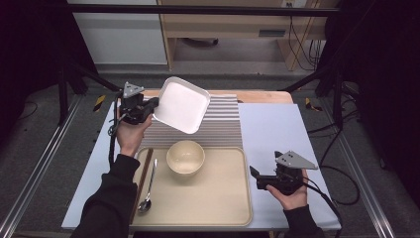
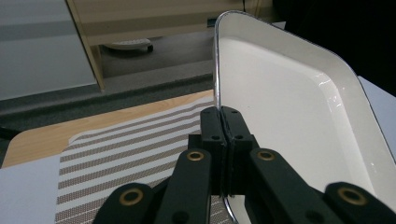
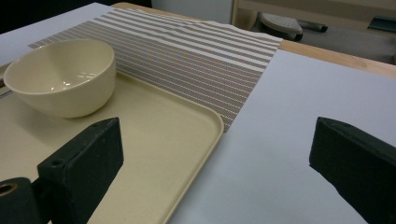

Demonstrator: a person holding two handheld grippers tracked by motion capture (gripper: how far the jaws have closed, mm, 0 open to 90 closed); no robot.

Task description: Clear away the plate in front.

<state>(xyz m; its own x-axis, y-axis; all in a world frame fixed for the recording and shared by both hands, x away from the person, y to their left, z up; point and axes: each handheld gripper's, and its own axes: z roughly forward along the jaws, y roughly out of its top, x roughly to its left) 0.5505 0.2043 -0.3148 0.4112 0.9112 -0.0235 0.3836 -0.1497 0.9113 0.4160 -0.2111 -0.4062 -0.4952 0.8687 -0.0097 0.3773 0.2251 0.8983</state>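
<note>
The left gripper is clamped on the rim of a white square plate, its two black jaws pressed together over the plate's thin edge, as the left gripper view shows up close. The plate is held tilted in the air above the striped placemat, at the far left of the table, clear of the mat's surface. Nearer the person lies a beige tray carrying a cream bowl at its far edge, a metal spoon along its left side, and a pair of dark chopsticks just beside the spoon. The right gripper is held just off the tray's right edge, over the pale blue table cover, with its jaws standing wide apart and nothing between them; the right gripper view looks past them at the bowl, the tray's corner and the placemat.
</note>
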